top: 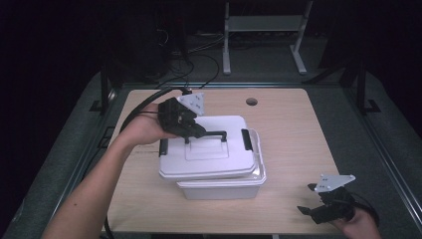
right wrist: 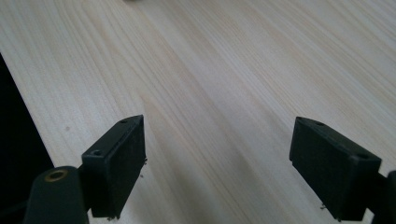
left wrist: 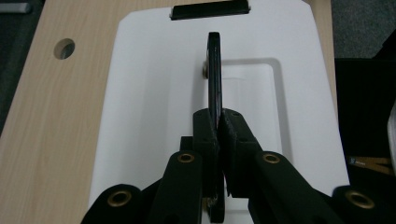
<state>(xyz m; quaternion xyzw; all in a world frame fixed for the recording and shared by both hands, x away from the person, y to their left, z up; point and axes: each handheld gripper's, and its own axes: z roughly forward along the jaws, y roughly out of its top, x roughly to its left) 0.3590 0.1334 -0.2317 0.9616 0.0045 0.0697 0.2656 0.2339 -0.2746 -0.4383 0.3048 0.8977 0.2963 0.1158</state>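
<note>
Nearest, the right gripper (top: 318,206) idles with jaws apart over the table (top: 293,134) at near right, while the left gripper (top: 195,133) clamps the black handle (left wrist: 214,79) of the white lid (top: 206,149), sitting askew on the box (top: 219,189) mid-table, so lifting it off probably comes next.

High view: fixed above the person's side, looking forward and down over the whole table (top: 298,129) — far off.
Left gripper view: rides on the left gripper (left wrist: 218,135), looking along its jaws, close over the white lid (left wrist: 154,93) and its black handle (left wrist: 214,79).
Right gripper view: rides on the right gripper (right wrist: 217,163), facing bare tabletop (right wrist: 210,70) from very near.
Shared: lid (top: 209,149), handle (top: 211,134) and table hole (top: 252,101) — high and left gripper views (left wrist: 64,48).
</note>
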